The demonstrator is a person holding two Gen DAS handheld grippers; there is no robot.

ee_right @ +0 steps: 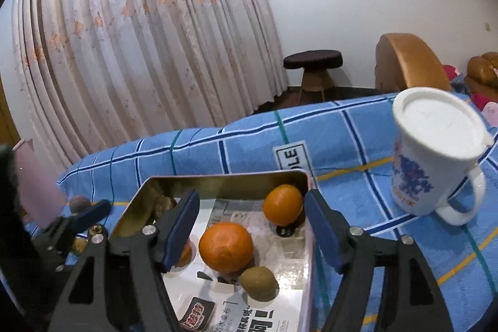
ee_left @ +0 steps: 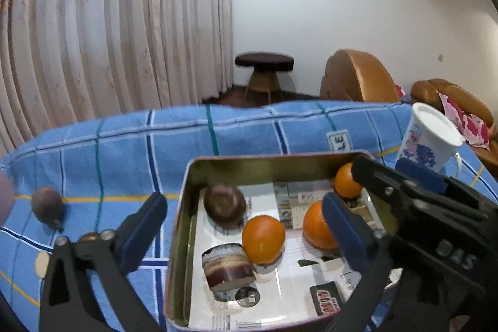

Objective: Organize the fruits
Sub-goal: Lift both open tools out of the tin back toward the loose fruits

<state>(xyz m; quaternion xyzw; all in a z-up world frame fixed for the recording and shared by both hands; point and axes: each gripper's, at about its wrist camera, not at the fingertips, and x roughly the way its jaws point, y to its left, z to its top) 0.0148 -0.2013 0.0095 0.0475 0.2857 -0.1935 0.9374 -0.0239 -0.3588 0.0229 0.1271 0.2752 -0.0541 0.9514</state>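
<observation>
Both claws spread wide, nothing held: left claw, right claw. Oranges and kiwi in tin, lower centre. Passion fruit on cloth, left.

The left gripper has its blue-padded fingers spread wide apart, holding nothing; the right gripper likewise stands wide open and empty; in the left wrist view the right gripper reaches in from the right side.
</observation>
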